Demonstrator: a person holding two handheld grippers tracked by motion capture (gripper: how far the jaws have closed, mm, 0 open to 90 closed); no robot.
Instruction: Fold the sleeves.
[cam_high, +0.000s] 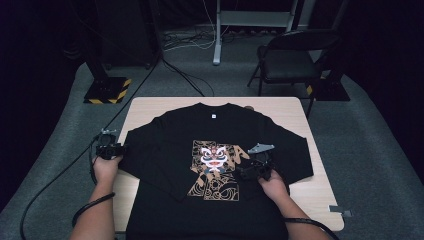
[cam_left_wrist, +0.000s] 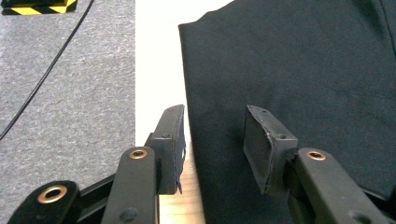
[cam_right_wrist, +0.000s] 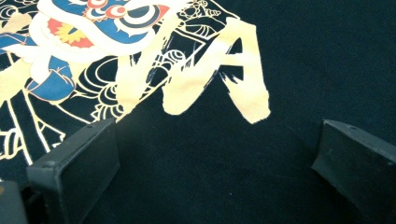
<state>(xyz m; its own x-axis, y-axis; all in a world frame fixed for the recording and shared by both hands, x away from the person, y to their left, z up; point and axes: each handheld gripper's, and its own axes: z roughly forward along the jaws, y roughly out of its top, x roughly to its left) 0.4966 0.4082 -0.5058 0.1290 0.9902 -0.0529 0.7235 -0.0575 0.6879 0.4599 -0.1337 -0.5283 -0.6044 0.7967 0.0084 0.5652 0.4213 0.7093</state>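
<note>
So there's a black long-sleeve shirt (cam_high: 170, 155) laid flat, front up, on the wooden table (cam_high: 145, 107), with the lion-dance print (cam_high: 216, 170) in the middle of the chest and both sleeves lying down along the sides. Looks like a folding job that's barely started: the body is smoothed out and nothing is folded over yet, so basically all the real work is left. The left gripper (cam_high: 111, 148) sits at the table's left edge, right by the shirt's left sleeve; in the left gripper view its jaws are partly closed with a gap between them, straddling the sleeve's edge (cam_left_wrist: 189, 140) (one jaw over bare table, the other over the cloth), and the pads aren't pinching fabric yet. The right gripper (cam_high: 256, 167) is resting over the chest just right of the print, and in the right gripper view its jaws stand wide apart with flat cloth and the gold lettering (cam_right_wrist: 224, 70) between them, holding nothing. Best guess is the left side is about to grab the sleeve edge for a first fold, while the right hand pins the shirt steady
</note>
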